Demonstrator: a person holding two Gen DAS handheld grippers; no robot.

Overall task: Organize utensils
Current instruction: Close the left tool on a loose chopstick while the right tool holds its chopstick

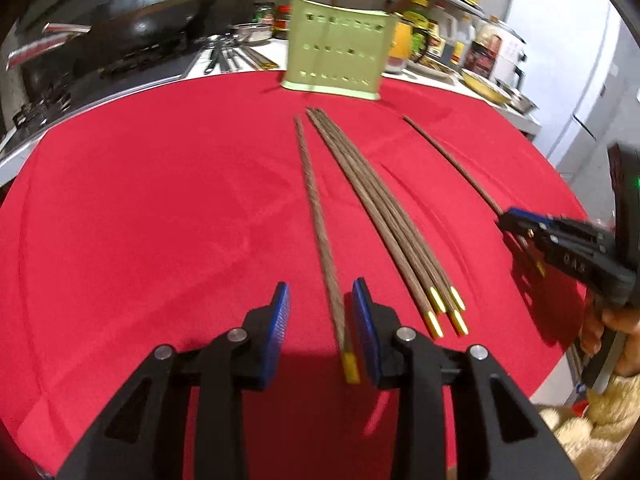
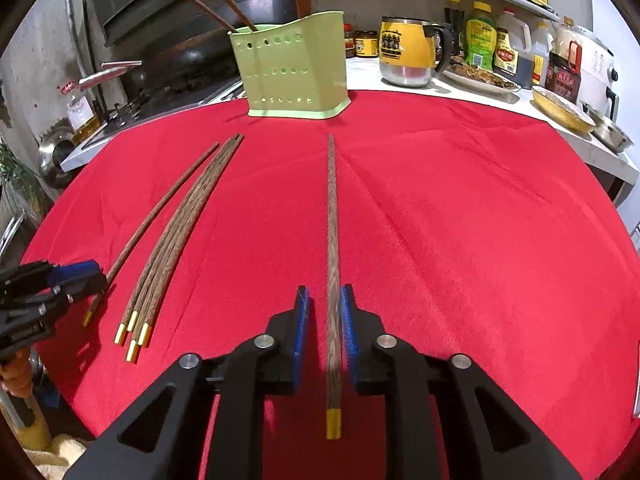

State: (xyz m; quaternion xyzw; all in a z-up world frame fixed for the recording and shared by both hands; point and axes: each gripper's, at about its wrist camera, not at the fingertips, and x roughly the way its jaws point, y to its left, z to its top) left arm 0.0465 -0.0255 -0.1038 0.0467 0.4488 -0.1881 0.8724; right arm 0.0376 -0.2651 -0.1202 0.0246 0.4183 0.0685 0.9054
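While the left tongs (image 1: 320, 332) stand wide around a single chopstick (image 1: 316, 216) near the front edge of the red-covered worktop (image 1: 140, 208), bare cloth stretches away to their left. Just beside it a bundle of chopsticks (image 1: 384, 216) lies with yellow ends toward the front edge and tips toward the green holder (image 1: 340, 52) at the back edge. Rightmost, the right tongs (image 2: 325, 332) sit narrowly parted around another chopstick (image 2: 333, 240), aimed likewise; open cloth lies beyond.
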